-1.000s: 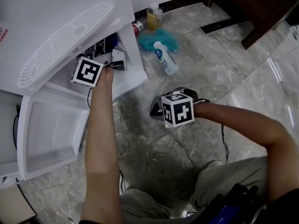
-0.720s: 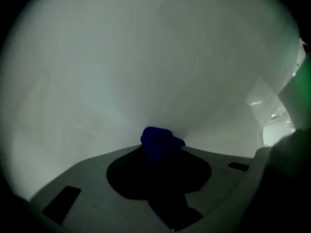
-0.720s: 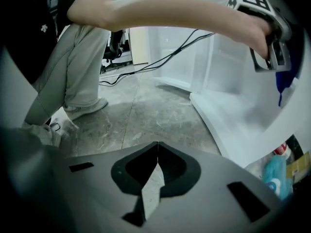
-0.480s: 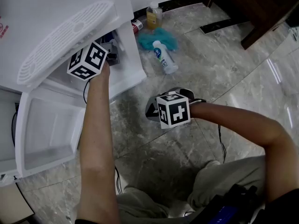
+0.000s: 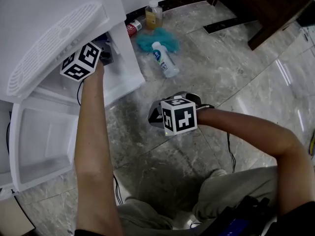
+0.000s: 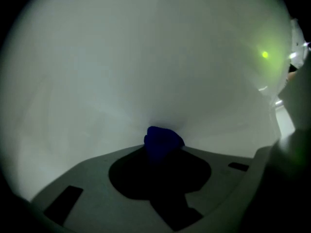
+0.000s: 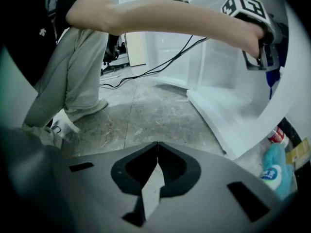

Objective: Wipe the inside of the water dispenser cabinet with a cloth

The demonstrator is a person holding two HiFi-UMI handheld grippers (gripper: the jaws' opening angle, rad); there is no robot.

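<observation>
Head view: at the far left, the white door (image 5: 44,141) of the water dispenser cabinet (image 5: 127,65) stands open. The left gripper (image 5: 102,57) reaches into the cabinet beneath a slotted white panel (image 5: 54,48). In the left gripper view its fingers pinch a bunched blue cloth (image 6: 164,139), which sits right up against the cabinet's white inner wall (image 6: 146,57). Further right, the right gripper (image 5: 156,116) hangs over the grey marble floor (image 5: 221,73), well apart from the cabinet. Its fingers are closed together with nothing between them. Beyond it on the floor are a teal cloth (image 5: 147,41), a white bottle (image 5: 164,59) lying on its side, and an upright amber bottle (image 5: 153,14).
</observation>
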